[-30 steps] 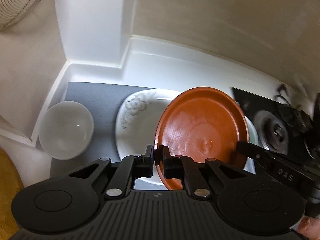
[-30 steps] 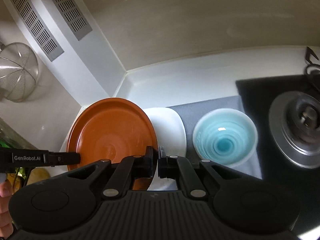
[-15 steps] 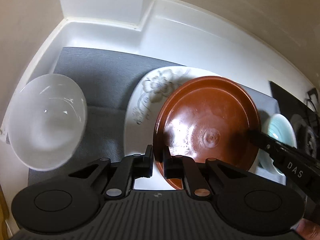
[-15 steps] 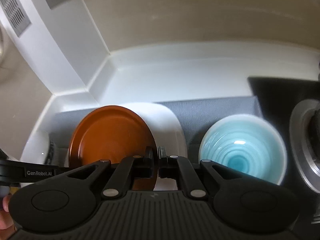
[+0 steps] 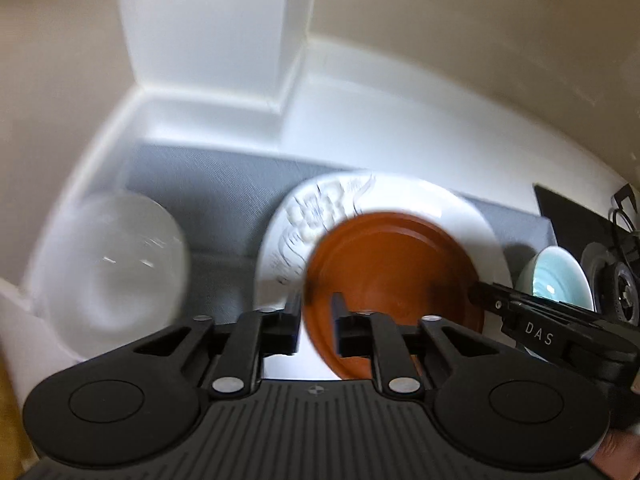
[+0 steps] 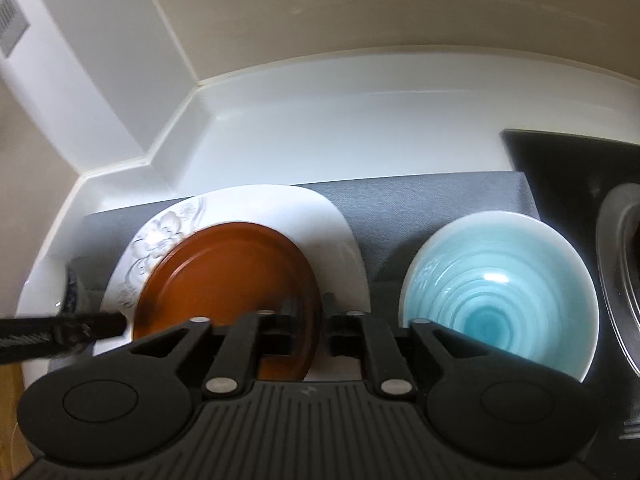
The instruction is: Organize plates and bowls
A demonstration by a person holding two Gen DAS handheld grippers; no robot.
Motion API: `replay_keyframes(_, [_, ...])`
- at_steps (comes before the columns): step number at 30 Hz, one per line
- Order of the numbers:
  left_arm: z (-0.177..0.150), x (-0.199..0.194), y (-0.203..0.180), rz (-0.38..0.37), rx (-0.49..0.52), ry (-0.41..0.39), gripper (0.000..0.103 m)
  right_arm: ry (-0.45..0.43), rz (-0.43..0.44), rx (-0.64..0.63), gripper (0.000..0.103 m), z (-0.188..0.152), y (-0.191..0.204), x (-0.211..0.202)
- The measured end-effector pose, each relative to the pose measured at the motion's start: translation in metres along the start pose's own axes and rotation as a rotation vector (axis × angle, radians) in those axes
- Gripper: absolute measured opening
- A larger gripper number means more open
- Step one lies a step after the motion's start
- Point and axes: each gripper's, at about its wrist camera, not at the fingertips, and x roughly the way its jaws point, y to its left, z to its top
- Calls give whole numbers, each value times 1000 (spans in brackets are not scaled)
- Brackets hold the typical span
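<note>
Release under way: round glossy terracotta-brown plate (image 5: 394, 276) lying flat on top of the larger white square plate with grey flower print (image 6: 256, 208), slightly off-centre toward its near edge. Left gripper (image 5: 316, 322) at the brown rim's left side, right gripper (image 6: 310, 326) at the rim's right side, both equally close. Jaws of each just parted, now standing slightly apart with the thin rim between them and no longer visibly pinched; contact of any one pad hard to rule out in the blur. Rim edge running straight away between the fingers on both sides, so a clean exit probably means drawing each gripper back outward along its own line, away from the plate.

Left of the white plate, on the grey textured mat (image 6: 432, 200): frosted translucent white bowl (image 5: 108, 268), smooth and deep. Right of the white plate, same mat: pale celadon-blue glazed bowl with concentric rings inside (image 6: 498, 294), upright and apart from it. Further right, dark stove top (image 6: 580, 168). Bowls judged not yet stacked.
</note>
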Motion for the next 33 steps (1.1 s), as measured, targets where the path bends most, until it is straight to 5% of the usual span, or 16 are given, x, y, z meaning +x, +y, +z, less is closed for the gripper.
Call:
replay_keyframes(2, [-8,-23,4,11,-9,-45,52,-13,23,7,32,-1,-4,-11])
replay_keyframes(6, [-30,-60,32,61,-126,-76,69,-30,95,4,51,-10,-9,-37])
replay_keyframes(12, [-59,-89,95,112,-345,-91,69,-49,223,-47,61,-30,0,-63])
replay_keyframes(19, [-87,-82,183,-97,-707,-111,62,-7,416,-7,64,-31,34,-62])
replay_keyframes(23, [-85,-72,208,-163,-759,-128,57,18,486,34,69,-12,69,-49])
replay_keyframes(29, [-70,-37,233,-276,-759,-67,38,33,435,25,69,2,124,-21])
replay_keyframes(33, [-62,-22,247,-319,-737,-37,36,70,394,34,69,0,151,3])
